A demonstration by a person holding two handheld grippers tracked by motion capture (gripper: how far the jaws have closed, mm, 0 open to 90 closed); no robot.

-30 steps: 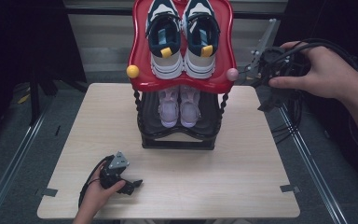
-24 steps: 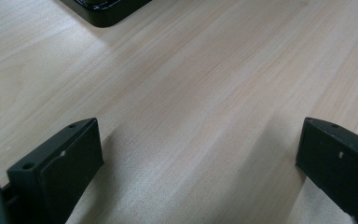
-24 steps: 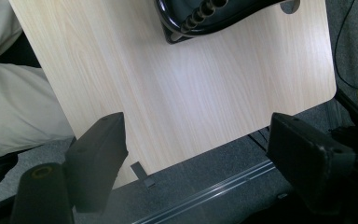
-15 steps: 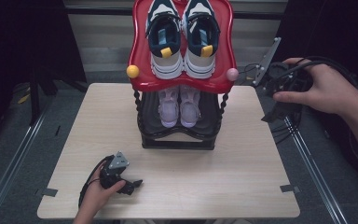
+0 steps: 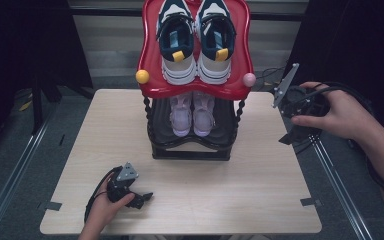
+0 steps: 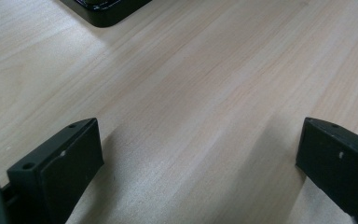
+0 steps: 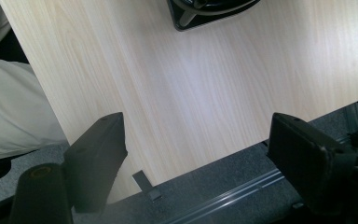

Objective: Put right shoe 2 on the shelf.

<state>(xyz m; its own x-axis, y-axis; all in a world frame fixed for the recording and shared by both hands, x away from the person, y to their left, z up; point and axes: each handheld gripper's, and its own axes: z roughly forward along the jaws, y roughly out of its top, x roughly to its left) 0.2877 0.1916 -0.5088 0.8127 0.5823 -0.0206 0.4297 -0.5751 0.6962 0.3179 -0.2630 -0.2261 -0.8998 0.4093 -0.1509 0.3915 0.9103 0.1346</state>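
A two-tier shoe rack stands at the back middle of the table. Its red top shelf (image 5: 150,60) carries a pair of navy and white sneakers (image 5: 196,40). A pair of pale pink shoes (image 5: 192,112) sits on the black lower shelf (image 5: 225,125). My left gripper (image 5: 141,196) rests on the table at the front left, open and holding nothing (image 6: 200,154). My right gripper (image 5: 292,135) is held in the air over the table's right edge, apart from the rack, with its jaws wide and nothing between them (image 7: 198,149).
The wooden table (image 5: 260,200) has bare room in front of the rack. A corner of the rack's black base (image 6: 102,9) lies ahead of the left gripper. Below the right gripper I see the base corner (image 7: 209,11), a trouser leg (image 7: 9,102) and a floor rail (image 7: 233,191).
My right gripper has drawn back to the right and a little lower, away from the red shelf's corner. The left gripper has stayed put.
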